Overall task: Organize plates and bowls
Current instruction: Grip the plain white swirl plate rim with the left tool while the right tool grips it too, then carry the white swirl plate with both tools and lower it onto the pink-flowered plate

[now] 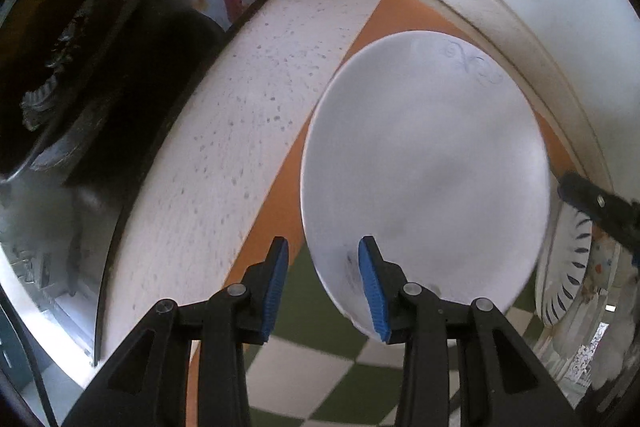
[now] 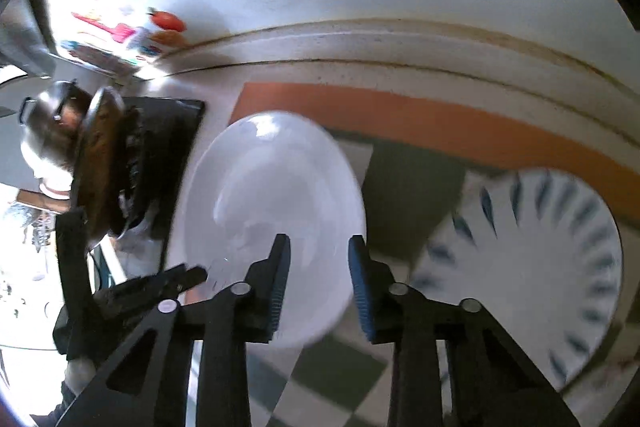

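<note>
Left tongs (image 1: 324, 283) pointing steeply down over the worktop (image 1: 240, 131), pads apart with a clear gap, nothing pinched; right pad overlapping the near rim of the plain white plate (image 1: 428, 163), though whether touching it cannot be told. Plate lying on the mat (image 1: 304, 331) of green and white checks with an orange border, near the back wall. At the far right of the left wrist view, a second plate with blue dashes round the rim (image 1: 568, 267), partly hidden by the dark tip of the other tool.

Right tongs (image 2: 318, 283) likewise part open and empty, hovering above the near right edge of the white plate (image 2: 272, 211); left pad in front of the plate, right pad over the checked mat (image 2: 396, 179). Blue-dashed plate (image 2: 536, 259) further right on the same mat, apart from the white one, blurred. Left tongs' tip (image 2: 188, 277) showing at the plate's near left rim. To the left, a dark stove with a blackened pan (image 2: 108, 163) and a steel pot (image 2: 52, 131) beyond
</note>
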Motion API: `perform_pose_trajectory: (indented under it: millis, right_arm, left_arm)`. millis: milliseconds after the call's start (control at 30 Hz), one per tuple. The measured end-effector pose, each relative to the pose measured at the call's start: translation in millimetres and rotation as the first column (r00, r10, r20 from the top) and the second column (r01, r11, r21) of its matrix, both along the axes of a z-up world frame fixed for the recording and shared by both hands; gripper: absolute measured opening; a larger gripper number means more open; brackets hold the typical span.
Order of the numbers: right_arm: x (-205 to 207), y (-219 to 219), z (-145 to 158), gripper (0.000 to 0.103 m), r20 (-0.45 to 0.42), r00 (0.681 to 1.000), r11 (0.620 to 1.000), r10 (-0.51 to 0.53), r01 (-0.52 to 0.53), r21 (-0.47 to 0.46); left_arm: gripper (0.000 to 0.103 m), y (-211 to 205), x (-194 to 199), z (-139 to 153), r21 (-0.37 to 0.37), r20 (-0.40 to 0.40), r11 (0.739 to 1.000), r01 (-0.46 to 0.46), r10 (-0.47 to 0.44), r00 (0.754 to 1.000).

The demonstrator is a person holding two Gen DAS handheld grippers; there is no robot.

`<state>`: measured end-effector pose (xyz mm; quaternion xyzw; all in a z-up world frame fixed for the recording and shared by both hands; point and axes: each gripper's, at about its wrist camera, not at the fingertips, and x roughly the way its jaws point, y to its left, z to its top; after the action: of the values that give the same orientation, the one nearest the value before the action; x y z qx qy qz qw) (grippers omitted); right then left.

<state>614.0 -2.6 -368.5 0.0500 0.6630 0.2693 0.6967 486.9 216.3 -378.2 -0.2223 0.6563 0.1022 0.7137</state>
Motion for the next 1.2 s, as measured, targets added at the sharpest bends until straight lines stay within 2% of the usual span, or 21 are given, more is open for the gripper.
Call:
perform_pose_trajectory:
  millis: [33, 100, 267, 367, 467, 533, 600, 700, 767, 867, 933, 1133, 1167, 1200]
  right_arm:
    - [7.0, 3.7, -6.3, 0.023, -0.007, 1.0, 1.0, 0.002, -0.002, -0.01]
    - [19.8, 10.7, -18.5, 0.011, -0.047, 0.999, 1.0, 0.001, -0.002, -0.008]
    - [27.4, 27.2, -37.2, 0.001, -0.081, 0.996, 0.999, 0.031, -0.033, -0.024]
    - [15.7, 37.3, -33.3, 0.001, -0.086, 0.994, 0.997, 0.071, -0.068, 0.03]
    - [4.2, 43.8, -17.1, 0.001, -0.012, 0.997, 0.996, 0.081, -0.081, -0.026]
    - [6.1, 43.2, -4.9, 0.001, 0.003, 0.997, 0.997, 0.071, -0.071, -0.004]
    - [12.0, 39.1, 3.3, 0.002, 0.025, 0.996, 0.996, 0.084, -0.083, -0.044]
    - [24.5, 28.0, 2.8, 0.006, 0.054, 0.994, 0.984, 0.098, -0.089, -0.156]
    - [31.7, 18.8, -4.9, 0.007, 0.024, 0.996, 0.978, 0.091, -0.085, -0.193]
    - [42.1, 3.6, -19.8, 0.018, -0.06, 0.997, 0.989, 0.047, -0.055, -0.141]
    - [47.2, -2.5, -24.1, 0.026, -0.082, 0.996, 0.991, 0.025, -0.035, -0.129]
    - [50.2, -15.3, -40.4, 0.026, -0.145, 0.989, 0.997, 0.007, -0.019, -0.079]
    - [51.8, -15.2, -44.2, 0.025, -0.152, 0.988, 0.998, -0.002, -0.007, -0.06]
    - [48.7, -8.0, -44.8, 0.018, -0.152, 0.988, 0.999, -0.006, -0.001, -0.044]
  left_arm:
    - [0.029, 1.8, 1.8, -2.6, -0.01, 0.003, 1.0, 0.002, -0.002, 1.0]
    - [0.027, 4.2, 4.9, -4.1, -0.028, 0.016, 1.0, 0.003, -0.002, 1.0]
    - [0.022, 9.1, 14.8, -2.9, -0.026, 0.032, 1.0, 0.017, -0.016, 0.999]
    - [0.019, 7.7, 16.8, 2.4, -0.041, 0.048, 0.999, 0.036, -0.034, 0.998]
    - [0.017, 7.1, 14.7, 3.9, -0.021, 0.038, 0.998, 0.053, -0.053, 0.998]
    - [0.017, 6.9, 15.3, 2.8, -0.027, 0.042, 0.998, 0.051, -0.05, 0.998]
    - [0.016, 7.8, 15.2, 2.1, -0.032, 0.04, 0.998, 0.048, -0.047, 0.998]
    - [0.016, 7.8, 16.6, 3.1, -0.027, 0.035, 0.998, 0.048, -0.047, 0.998]
    - [0.016, 7.2, 19.6, 2.5, -0.029, 0.033, 0.999, 0.045, -0.044, 0.998]
    - [0.016, 2.9, 21.1, 3.7, -0.035, 0.032, 0.999, 0.04, -0.039, 0.999]
    - [0.016, 4.0, 22.1, 5.0, -0.039, 0.031, 0.998, 0.04, -0.039, 0.999]
    - [0.016, 6.1, 22.2, -1.2, -0.041, 0.032, 0.998, 0.041, -0.039, 0.999]
    - [0.016, 6.3, 22.2, -1.7, -0.043, 0.032, 0.998, 0.04, -0.038, 0.999]
    - [0.016, 6.4, 22.4, -1.9, -0.043, 0.034, 0.998, 0.039, -0.037, 0.999]
